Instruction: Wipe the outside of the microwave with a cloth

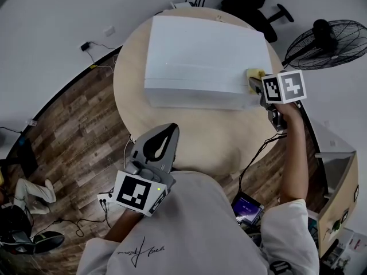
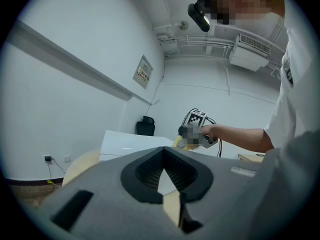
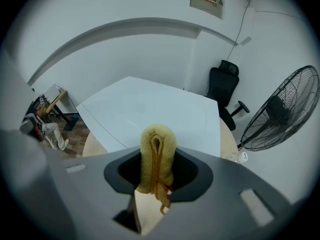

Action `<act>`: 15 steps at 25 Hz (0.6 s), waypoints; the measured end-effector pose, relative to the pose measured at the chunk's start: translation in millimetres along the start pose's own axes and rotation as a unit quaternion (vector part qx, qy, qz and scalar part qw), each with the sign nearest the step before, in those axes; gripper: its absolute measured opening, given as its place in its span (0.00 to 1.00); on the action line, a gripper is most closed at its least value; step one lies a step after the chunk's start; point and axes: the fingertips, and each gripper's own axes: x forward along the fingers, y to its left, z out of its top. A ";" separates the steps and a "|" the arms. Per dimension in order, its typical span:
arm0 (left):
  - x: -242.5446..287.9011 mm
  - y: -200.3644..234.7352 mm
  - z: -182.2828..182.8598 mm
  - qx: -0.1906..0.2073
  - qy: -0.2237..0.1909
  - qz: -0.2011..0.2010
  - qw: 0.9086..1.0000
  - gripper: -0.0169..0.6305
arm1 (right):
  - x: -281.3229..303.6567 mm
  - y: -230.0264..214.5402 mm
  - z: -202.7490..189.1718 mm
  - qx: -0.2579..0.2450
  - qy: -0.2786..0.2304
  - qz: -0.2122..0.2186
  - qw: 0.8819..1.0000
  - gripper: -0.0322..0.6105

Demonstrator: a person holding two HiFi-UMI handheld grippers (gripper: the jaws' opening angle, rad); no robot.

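The white microwave [image 1: 200,62] stands on the far half of a round table; it also fills the middle of the right gripper view as the microwave [image 3: 150,109]. My right gripper [image 1: 256,85] is at its right end, shut on a folded yellow cloth [image 1: 253,75] that touches the microwave's right front corner. Seen along the jaws, the cloth [image 3: 157,159] stands upright and bunched in my right gripper [image 3: 157,146]. My left gripper [image 1: 171,129] hangs near my body over the table's front edge, apart from the microwave, shut and holding nothing; its tips meet in the left gripper [image 2: 162,151].
The pale wooden table [image 1: 195,136] has bare top in front of the microwave. A standing fan [image 1: 327,42] and a black office chair [image 1: 269,16] are behind on the right. Cables and a power strip [image 1: 103,199] lie on the wood floor at left.
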 end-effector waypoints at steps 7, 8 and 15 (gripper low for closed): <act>0.6 6.4 1.1 0.002 -0.002 0.005 1.000 0.01 | 9.3 35.8 17.8 -0.008 -0.014 0.031 0.999 0.26; -0.6 7.2 1.1 0.002 -0.003 0.006 1.000 0.01 | 10.3 41.4 20.0 -0.009 -0.016 0.035 0.999 0.26; -7.5 10.7 2.3 0.003 -0.004 0.015 1.000 0.01 | 16.7 82.8 37.2 -0.020 -0.029 0.069 0.997 0.26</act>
